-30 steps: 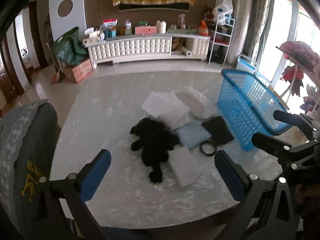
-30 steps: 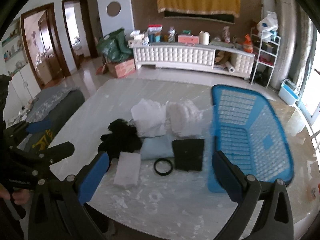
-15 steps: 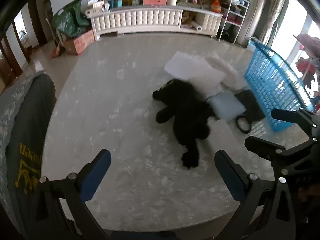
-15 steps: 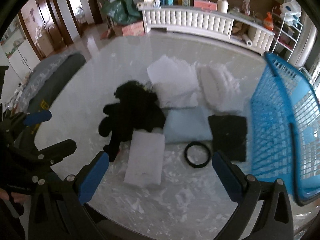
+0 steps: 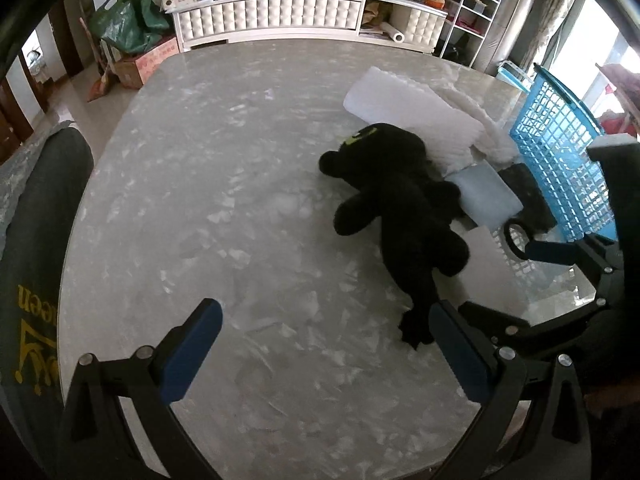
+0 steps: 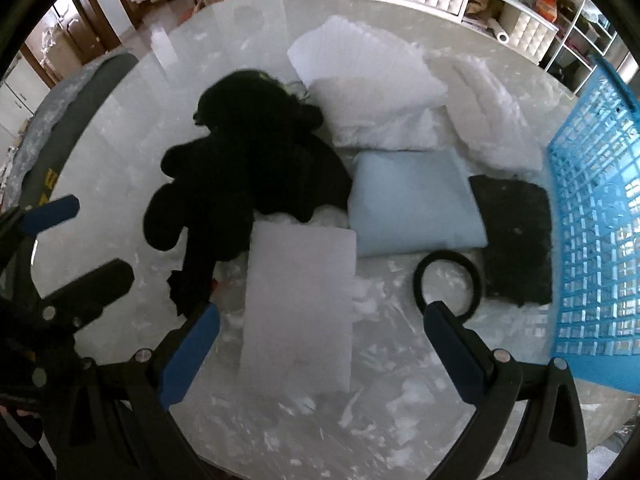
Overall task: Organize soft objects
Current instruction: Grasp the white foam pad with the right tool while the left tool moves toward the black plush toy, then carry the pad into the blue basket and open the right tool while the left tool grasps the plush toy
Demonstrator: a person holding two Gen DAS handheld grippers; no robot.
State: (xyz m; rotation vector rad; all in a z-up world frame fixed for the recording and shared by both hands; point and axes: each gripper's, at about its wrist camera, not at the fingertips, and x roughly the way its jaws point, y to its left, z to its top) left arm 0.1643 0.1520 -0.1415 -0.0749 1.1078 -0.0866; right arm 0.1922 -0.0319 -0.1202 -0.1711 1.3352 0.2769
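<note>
Jaws of the left gripper [image 5: 326, 344] stand wide apart, holding nothing, above the marble table [image 5: 208, 184], its right finger beside the black plush toy's [image 5: 400, 208] tail. Likewise spread and empty, the right gripper [image 6: 322, 344] straddles the white foam pad [image 6: 300, 304]; rightward lie a blue cloth [image 6: 412, 208], black ring [image 6: 446, 284], black pad [image 6: 516, 240] and blue basket [image 6: 592, 240].

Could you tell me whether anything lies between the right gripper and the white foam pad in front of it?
Nothing visible does. The right gripper is open, and the foam pad lies flat on the table straight ahead, its near edge between the fingers. The black plush toy overlaps only the pad's far left corner; the black ring lies off to the right.
</note>
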